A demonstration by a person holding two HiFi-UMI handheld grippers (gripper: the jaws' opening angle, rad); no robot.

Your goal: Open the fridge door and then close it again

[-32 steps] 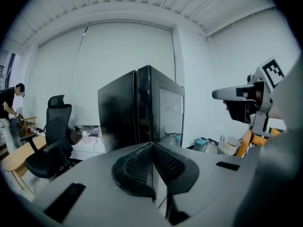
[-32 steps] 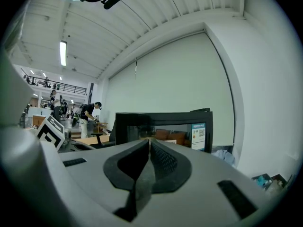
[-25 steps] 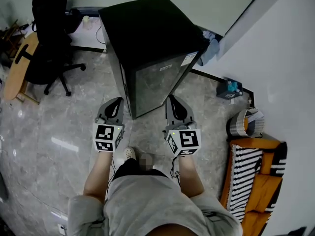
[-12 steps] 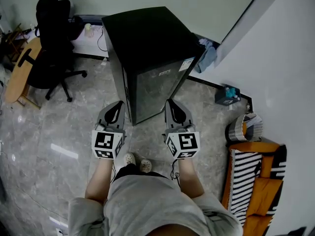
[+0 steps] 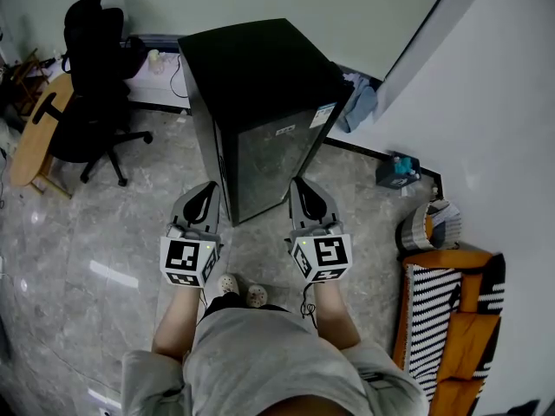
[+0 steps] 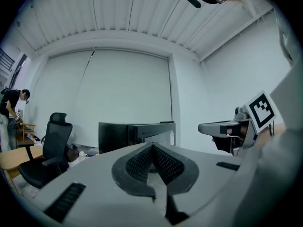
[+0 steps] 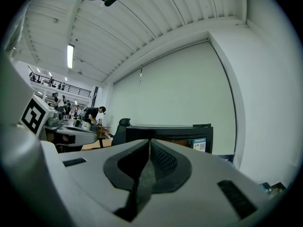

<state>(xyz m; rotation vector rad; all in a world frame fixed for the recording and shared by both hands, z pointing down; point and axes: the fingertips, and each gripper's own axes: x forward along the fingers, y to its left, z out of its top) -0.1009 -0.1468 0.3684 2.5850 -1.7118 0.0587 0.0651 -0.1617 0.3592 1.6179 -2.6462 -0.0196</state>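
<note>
In the head view, the person is standing in front of one black fridge [image 5: 260, 85], which is sitting on the floor with its steel door [image 5: 276, 159] facing them and lying flush, shut. The two grippers are hovering side by side just short of the door, touching nothing. The left gripper [image 5: 209, 189] is pointing at the door's left edge and the right gripper [image 5: 300, 185] at its right edge. Two light shoes [image 5: 239, 289] are showing between the arms. One black office chair [image 5: 91, 68] is standing well to the left of the fridge, beside a wooden table [image 5: 33, 133].

In the left gripper view, the left gripper's two fingers [image 6: 139, 162] are pressing together along their length, tips meeting, with nothing between them. The fridge is showing beyond them, apart from the tips, and the right gripper is reaching in from the right.

In the right gripper view, the right gripper's two fingers [image 7: 163, 160] are likewise lying together, gripping nothing. The fridge is standing straight ahead, untouched, and the left gripper is showing at the left.
</note>
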